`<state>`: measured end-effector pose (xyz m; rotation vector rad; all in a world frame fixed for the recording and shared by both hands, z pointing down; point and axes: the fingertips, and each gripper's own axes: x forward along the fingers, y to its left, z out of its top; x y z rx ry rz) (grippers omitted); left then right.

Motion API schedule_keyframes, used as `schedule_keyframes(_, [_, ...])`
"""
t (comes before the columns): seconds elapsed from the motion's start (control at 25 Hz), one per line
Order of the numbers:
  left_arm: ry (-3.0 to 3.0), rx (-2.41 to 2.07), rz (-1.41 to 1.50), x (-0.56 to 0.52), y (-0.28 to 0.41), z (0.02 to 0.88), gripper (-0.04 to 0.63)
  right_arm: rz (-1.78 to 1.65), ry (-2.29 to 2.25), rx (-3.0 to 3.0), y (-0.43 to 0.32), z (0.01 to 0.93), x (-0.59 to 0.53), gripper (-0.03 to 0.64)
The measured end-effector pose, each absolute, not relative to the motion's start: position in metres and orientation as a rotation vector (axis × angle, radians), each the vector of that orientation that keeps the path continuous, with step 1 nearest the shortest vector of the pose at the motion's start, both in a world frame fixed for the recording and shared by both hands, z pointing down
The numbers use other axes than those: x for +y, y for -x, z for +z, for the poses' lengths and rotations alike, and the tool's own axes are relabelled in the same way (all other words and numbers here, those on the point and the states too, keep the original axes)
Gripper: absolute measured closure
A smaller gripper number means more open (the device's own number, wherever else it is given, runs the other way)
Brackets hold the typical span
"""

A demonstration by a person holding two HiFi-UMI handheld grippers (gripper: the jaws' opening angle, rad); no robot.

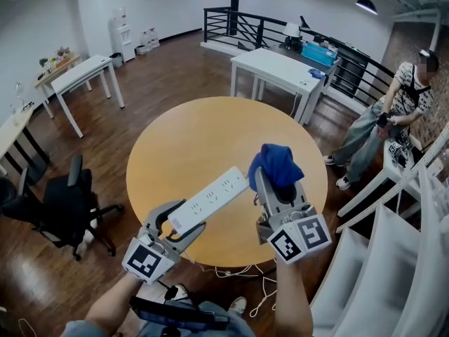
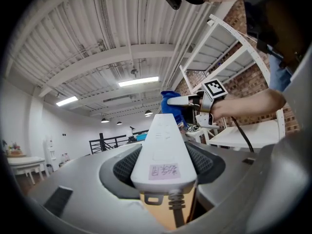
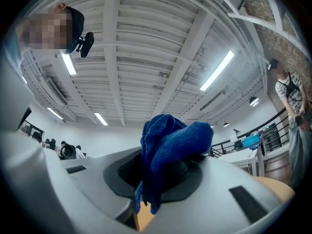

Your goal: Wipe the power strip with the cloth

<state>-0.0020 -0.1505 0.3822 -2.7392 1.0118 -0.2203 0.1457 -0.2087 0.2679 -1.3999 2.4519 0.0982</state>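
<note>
One end of the long white plastic power strip (image 1: 210, 199) sits clamped in the left gripper (image 1: 181, 222); just beside its other end, the right gripper (image 1: 280, 181) pinches a bunched blue cloth (image 1: 277, 161).

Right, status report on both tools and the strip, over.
Left tool shut on strip, over table. Right tool shut on cloth, at strip's far end, contact unclear. Nothing in the way.

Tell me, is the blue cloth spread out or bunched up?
Bunched up. The blue cloth sits wadded in folds between the right gripper's jaws, none of it spread flat.
</note>
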Motion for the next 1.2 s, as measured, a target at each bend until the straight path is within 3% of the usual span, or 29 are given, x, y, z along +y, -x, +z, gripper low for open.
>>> schedule_keyframes(1.2, [2.620,0.999,-0.386,-0.149,-0.008,0.401,0.307,0.104,1.309,2.659,-0.080,0.256,-0.246,0.549])
